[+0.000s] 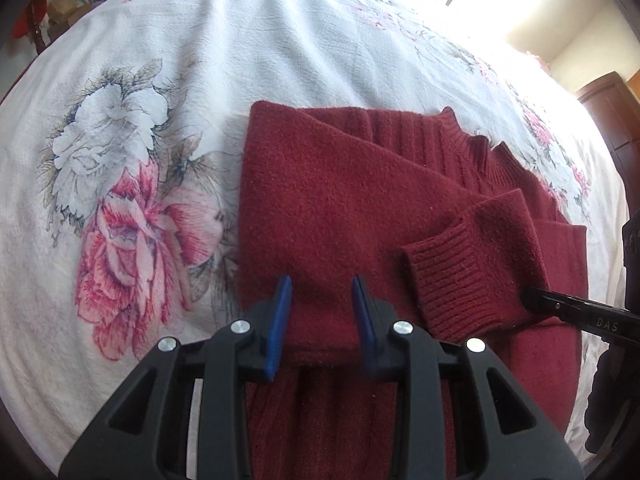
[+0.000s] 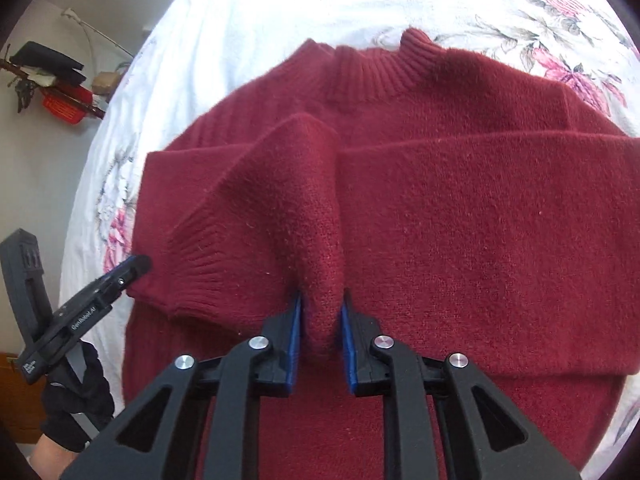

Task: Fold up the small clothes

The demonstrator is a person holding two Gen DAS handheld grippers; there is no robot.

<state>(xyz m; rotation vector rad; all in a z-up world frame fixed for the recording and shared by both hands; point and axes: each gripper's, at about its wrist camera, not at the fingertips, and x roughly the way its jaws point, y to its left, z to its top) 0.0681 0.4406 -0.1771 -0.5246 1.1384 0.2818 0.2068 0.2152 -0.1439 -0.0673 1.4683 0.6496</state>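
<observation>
A dark red sweater was spread on a floral bedspread, its ribbed collar toward 12 o'clock in the right wrist view and both sleeves folded across the body. A raised ridge of sleeve fabric was pinched between the right gripper fingers — narrowly set. The left gripper fingers were held wider over a fold at the sweater's edge; whether it was actually gripped could not be told.

Count: 1 sweater, 2 grippers.
Also 1 floral bedsheet, 2 sleeves folded across the sweater, 1 ribbed cuff visible, 1 gloved hand, 1 ribbed collar.
</observation>
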